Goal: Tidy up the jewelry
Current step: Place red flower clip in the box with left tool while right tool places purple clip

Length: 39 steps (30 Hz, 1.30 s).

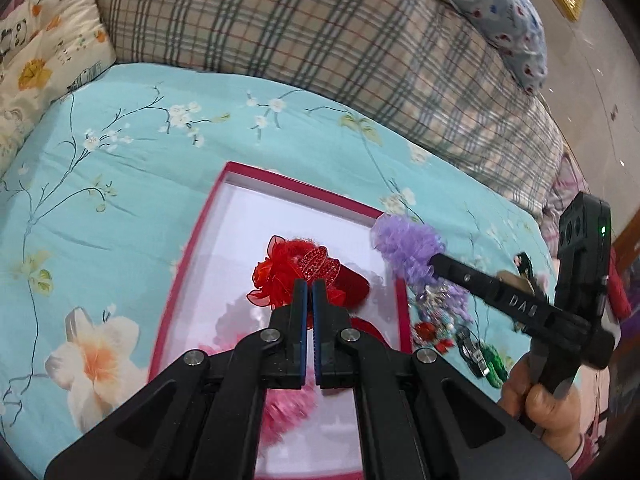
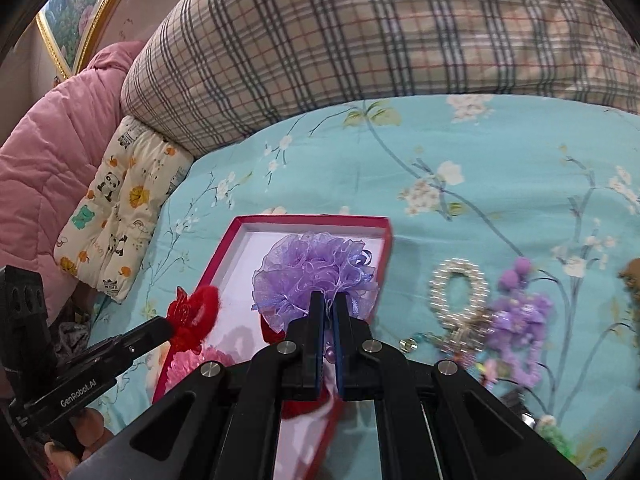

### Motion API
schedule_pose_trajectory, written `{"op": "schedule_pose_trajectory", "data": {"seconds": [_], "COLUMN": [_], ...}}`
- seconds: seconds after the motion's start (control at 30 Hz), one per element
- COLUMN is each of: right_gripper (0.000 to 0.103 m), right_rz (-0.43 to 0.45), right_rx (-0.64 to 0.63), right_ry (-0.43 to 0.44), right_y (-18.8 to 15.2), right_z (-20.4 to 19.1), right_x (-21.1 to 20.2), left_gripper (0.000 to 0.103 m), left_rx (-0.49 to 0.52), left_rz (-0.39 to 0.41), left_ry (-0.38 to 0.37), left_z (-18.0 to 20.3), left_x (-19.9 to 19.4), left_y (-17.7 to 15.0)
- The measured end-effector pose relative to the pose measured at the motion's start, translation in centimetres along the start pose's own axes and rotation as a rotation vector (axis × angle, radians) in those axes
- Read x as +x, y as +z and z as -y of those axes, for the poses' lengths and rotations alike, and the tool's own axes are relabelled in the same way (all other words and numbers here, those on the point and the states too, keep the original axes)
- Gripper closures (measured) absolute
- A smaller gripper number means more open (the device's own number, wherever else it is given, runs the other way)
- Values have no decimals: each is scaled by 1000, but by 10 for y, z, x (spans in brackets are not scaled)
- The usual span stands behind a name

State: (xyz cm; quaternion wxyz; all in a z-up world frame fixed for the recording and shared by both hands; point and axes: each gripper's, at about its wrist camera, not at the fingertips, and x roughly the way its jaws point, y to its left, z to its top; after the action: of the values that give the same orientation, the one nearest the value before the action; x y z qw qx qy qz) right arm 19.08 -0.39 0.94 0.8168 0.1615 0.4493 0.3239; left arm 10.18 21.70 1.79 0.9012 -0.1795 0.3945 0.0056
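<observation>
Red flower piece (image 1: pixel 294 274): pinched at its near edge between the closed fingers of the left gripper (image 1: pixel 310 286), hanging above the white floor of the red box (image 1: pixel 192 240), roughly over the box's middle.
Purple flower piece (image 2: pixel 316 276): clamped at its near edge in the closed fingers of the right gripper (image 2: pixel 329 300), held above the box's right rim (partly over the inside, partly over the rim, as the left wrist view shows it).
Relation that matters: both pieces sit directly ahead of their own fingers, and the box lies below and slightly left of the purple one; the left gripper is the one better centred over the box.
Box contents: a pink flower piece (image 1: pixel 288 404) already lies at the near end.
Loose pile: a pearl ring clip (image 2: pixel 460 288) and a purple beaded piece (image 2: pixel 520 320) rest on the bed (image 2: pixel 360 168), right of the box.
Judgement: the purple piece likely needs a short carry left before release.
</observation>
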Motion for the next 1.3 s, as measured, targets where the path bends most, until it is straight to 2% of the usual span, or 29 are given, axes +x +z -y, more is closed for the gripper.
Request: {"op": "schedule_pose_trajectory", "data": {"seconds": [0.33,0.63,0.7,0.83,0.9,0.93,1.0,1.1,1.13,1.17,1.3], "right_gripper": [100,99,95,93,86,82,66,66,66,66,66], "right_rz": [-49,-88,-92,-95,-95,-94,-91,-84,-83,-79,-54], "right_rx": [-7,-31,-29,-24,-26,-23,-19,-14,-11,-9,-7], "right_ry": [-44,-75,-69,-63,-68,-71,-67,-58,-50,-43,-29], "right_y": [11,11,11,11,11,11,12,11,11,10,7], "right_z": [-18,-18,-17,-16,-16,-15,-17,-17,-17,-17,-17], "right_x": [60,83,85,86,86,84,84,76,73,70,50], "left_gripper": [102,102,102,102,101,99,97,77,67,64,64], "left_rx": [-34,-45,-42,-46,-51,-51,-46,-46,-48,-49,-45], "left_rz": [-57,-96,-98,-108,-114,-117,-121,-128,-127,-121,-104], "left_ry": [57,76,76,79,80,83,94,101,104,104,105], "left_z": [-24,-34,-34,-35,-37,-37,-37,-37,-37,-37,-34], "left_x": [46,61,60,62,62,62,60,56,54,50,37], "left_y": [8,2,2,2,3,4,4,3,3,3,3]}}
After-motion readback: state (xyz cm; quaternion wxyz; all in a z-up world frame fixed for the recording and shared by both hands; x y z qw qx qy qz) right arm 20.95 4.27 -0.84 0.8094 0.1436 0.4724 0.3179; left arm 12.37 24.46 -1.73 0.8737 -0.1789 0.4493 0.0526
